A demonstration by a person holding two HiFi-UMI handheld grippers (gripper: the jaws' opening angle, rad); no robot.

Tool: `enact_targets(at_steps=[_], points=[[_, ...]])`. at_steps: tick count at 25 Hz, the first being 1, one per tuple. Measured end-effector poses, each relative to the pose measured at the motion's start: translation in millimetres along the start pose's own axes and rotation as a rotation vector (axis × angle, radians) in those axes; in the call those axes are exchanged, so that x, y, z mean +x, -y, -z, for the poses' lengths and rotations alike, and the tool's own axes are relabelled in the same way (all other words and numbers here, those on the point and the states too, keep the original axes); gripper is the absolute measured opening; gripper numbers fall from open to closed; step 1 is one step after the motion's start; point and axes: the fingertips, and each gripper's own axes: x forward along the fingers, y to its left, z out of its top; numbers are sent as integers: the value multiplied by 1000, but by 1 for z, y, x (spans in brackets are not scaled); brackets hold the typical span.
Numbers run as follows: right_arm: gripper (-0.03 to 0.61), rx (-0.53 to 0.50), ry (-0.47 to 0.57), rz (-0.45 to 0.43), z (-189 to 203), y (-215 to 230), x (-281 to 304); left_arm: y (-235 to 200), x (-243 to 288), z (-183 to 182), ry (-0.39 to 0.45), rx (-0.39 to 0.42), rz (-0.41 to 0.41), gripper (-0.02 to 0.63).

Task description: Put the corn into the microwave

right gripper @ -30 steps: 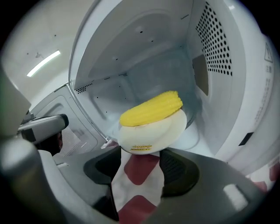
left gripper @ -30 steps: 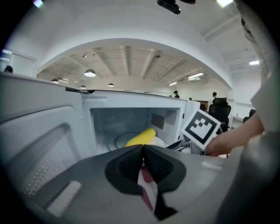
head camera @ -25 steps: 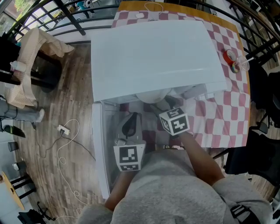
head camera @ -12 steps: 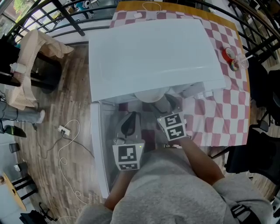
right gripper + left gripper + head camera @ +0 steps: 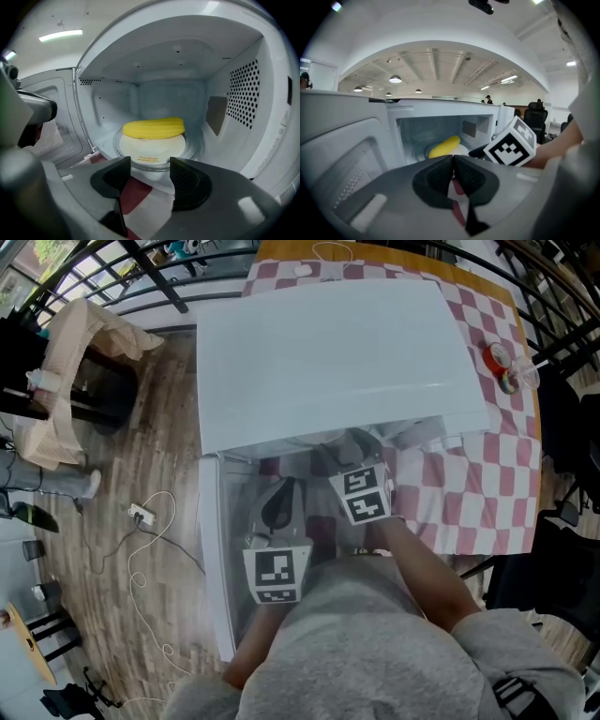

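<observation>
A bench (image 5: 487, 479) draped in a red-and-white checked cloth is seen from above, and a large white box-shaped microwave (image 5: 328, 362) is set on it. The microwave's white door (image 5: 342, 154) is swung wide to the left, so the pale cavity is laid open. Two grey-bodied claws are held just before the opening. The left claw (image 5: 453, 161) is pointed at the doorway, its black pads pressed together with nothing clamped. The right claw (image 5: 150, 171) is aimed into the cavity. Its jaws are parted and have just been closing slightly, and nothing is held between them. Inside, a round white plate (image 5: 150, 146) is laid on the clear glass turntable (image 5: 191, 149). The yellow corn cob (image 5: 153, 127) is rested across the plate's far half, inside the microwave and apart from both claws.
</observation>
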Motion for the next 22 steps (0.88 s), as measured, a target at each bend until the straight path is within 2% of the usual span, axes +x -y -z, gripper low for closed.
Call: enact_targets(at_steps=[5, 8, 9, 10, 17, 19, 22], points=[[259, -3, 1, -15, -4, -4, 8, -5, -1, 1, -2, 0, -7, 11], [198, 12, 6, -12, -6, -2, 4, -5, -4, 1, 0, 3, -10, 11], [146, 10, 20, -11, -8, -1, 2, -4, -4, 1, 1, 3, -10, 11], [9, 3, 41, -16, -11, 0, -1, -4, -5, 1, 2, 3, -10, 11], [-2, -88, 169, -186, -24, 0, -55, 3, -9, 5, 3, 1, -12, 11], [-2, -83, 195, -210, -26, 6, -77, 7, -11, 8, 0, 2, -8, 11], [-2, -71, 214, -198, -22, 21, -106, 18, -13, 10, 0, 8, 4, 11]])
